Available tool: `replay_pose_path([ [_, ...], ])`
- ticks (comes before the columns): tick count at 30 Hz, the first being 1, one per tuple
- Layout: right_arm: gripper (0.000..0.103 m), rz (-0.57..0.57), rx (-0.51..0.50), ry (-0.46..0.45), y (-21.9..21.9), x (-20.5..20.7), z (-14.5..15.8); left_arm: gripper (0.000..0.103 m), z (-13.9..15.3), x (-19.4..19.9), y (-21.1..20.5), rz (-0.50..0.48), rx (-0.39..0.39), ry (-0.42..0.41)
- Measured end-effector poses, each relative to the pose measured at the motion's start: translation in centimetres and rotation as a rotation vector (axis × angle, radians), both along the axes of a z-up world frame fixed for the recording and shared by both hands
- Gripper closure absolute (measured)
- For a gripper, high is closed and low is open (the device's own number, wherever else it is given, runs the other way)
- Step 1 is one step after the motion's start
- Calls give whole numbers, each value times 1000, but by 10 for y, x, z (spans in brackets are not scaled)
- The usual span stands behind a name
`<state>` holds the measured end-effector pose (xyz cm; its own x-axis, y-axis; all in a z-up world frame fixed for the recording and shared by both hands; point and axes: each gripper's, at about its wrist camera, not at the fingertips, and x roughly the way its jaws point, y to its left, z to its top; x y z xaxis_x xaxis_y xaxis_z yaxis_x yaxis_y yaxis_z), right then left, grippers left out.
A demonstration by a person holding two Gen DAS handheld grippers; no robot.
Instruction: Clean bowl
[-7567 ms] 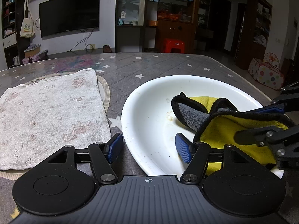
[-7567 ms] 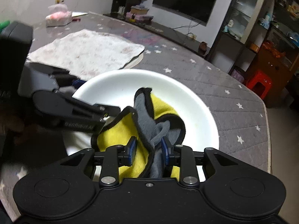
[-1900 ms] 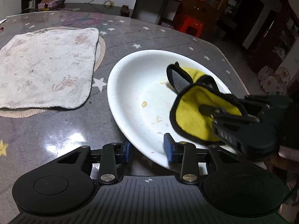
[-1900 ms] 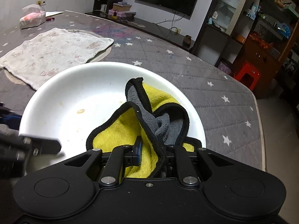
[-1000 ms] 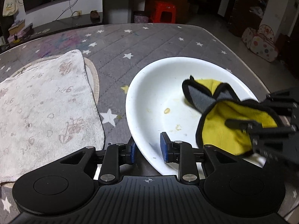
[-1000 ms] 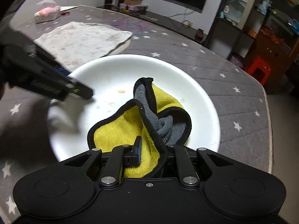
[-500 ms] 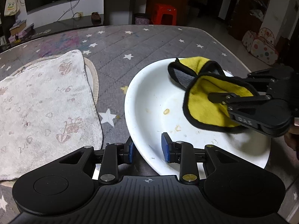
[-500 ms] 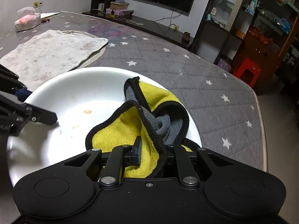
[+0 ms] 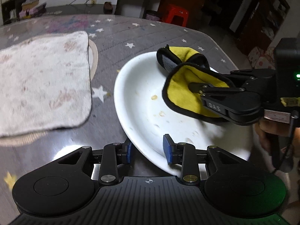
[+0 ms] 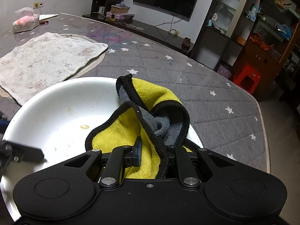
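Two grippers in play. Left gripper (image 9: 148, 150) has its jaws straddling the near rim of the white bowl (image 9: 142, 86), one blue pad outside the wall, one inside; a gap shows between pads and rim, so can't tell if they actually clamp it. Bowl sits on the counter (image 9: 150, 35), grey quilted cover with white stars, and looks tilted, near edge raised off the surface. Food specks on the bowl floor: one tan crumb (image 10: 84, 126) mid-bowl, fainter smears nearer the left gripper.

Right gripper (image 10: 150, 152) has its jaws pinching a bunched yellow cloth (image 10: 120, 133) with grey reverse and black trim. Cloth hangs over the far right part of the bowl, one fold poking above the rim; can't tell if it touches the bowl floor.

Pale patterned towel (image 9: 41, 78) lies flat on the counter left of the bowl, on a round mat, apart from the bowl. Tissue pack (image 10: 25, 22) at the far counter edge.
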<state>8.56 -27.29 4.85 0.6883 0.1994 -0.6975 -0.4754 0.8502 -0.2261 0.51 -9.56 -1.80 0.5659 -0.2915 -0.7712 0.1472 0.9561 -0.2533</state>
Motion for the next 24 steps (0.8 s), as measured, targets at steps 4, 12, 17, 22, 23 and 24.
replay_pose_path([
  [4, 87, 1, -16, 2, -1, -6, 1, 69, 0, -2, -2, 5, -2, -7],
  [12, 87, 0, -28, 30, -12, -28, 5, 72, 0, 0, 2, -20, -5, -9],
  [17, 87, 31, -48, 56, -11, -46, 8, 75, 0, 8, 4, -41, 59, -39],
  [22, 87, 47, -40, 80, -10, -55, 10, 76, 2, 21, 4, -91, 121, -64],
  [23, 87, 55, -32, 89, -10, -58, 11, 76, 3, 24, 4, -98, 128, -68],
  [24, 87, 63, -24, 97, -9, -60, 12, 76, 3, 27, 4, -106, 136, -73],
])
